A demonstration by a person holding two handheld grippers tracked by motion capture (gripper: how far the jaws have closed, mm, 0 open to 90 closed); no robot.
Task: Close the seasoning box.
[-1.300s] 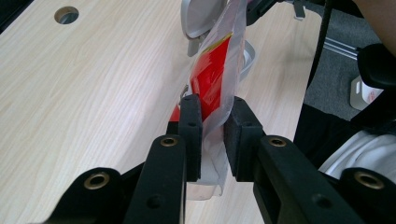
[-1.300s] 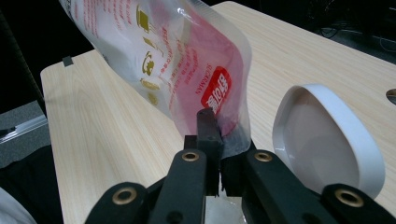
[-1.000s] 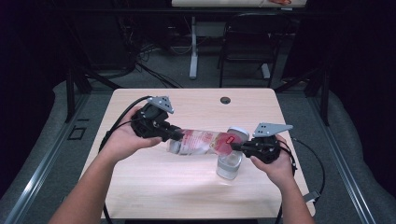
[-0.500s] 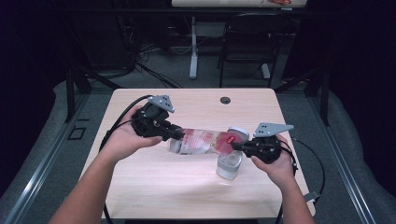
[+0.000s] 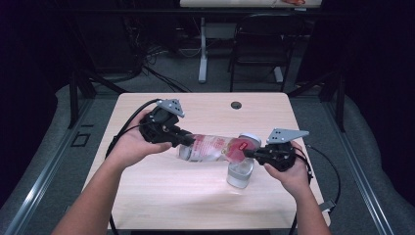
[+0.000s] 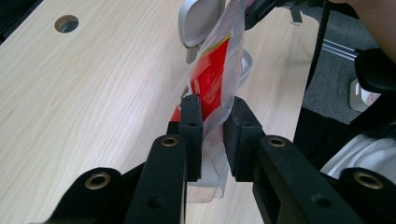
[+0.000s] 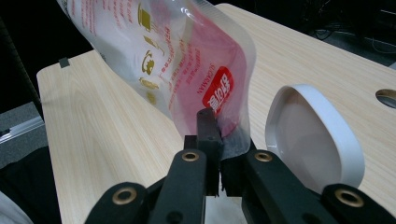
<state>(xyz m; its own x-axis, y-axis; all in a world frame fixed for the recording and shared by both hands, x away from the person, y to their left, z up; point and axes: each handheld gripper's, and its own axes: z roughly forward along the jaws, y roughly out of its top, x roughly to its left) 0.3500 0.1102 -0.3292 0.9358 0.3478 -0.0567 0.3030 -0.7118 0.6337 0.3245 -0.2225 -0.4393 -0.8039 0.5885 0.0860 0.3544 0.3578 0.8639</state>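
Note:
A clear plastic pouch with red print is stretched lying sideways in the air between my two grippers. My left gripper is shut on its left end, and in the left gripper view the jaws pinch the clear edge of the pouch. My right gripper is shut on the right end, at a corner of the pouch beside a red label, as the right gripper view shows. Just below that end stands a clear jar. Its white lid is tipped up beside it.
The light wood table has a round cable hole near its far edge. Cables trail from both grippers across the table's sides. A dark chair and a desk leg stand on the floor beyond the table.

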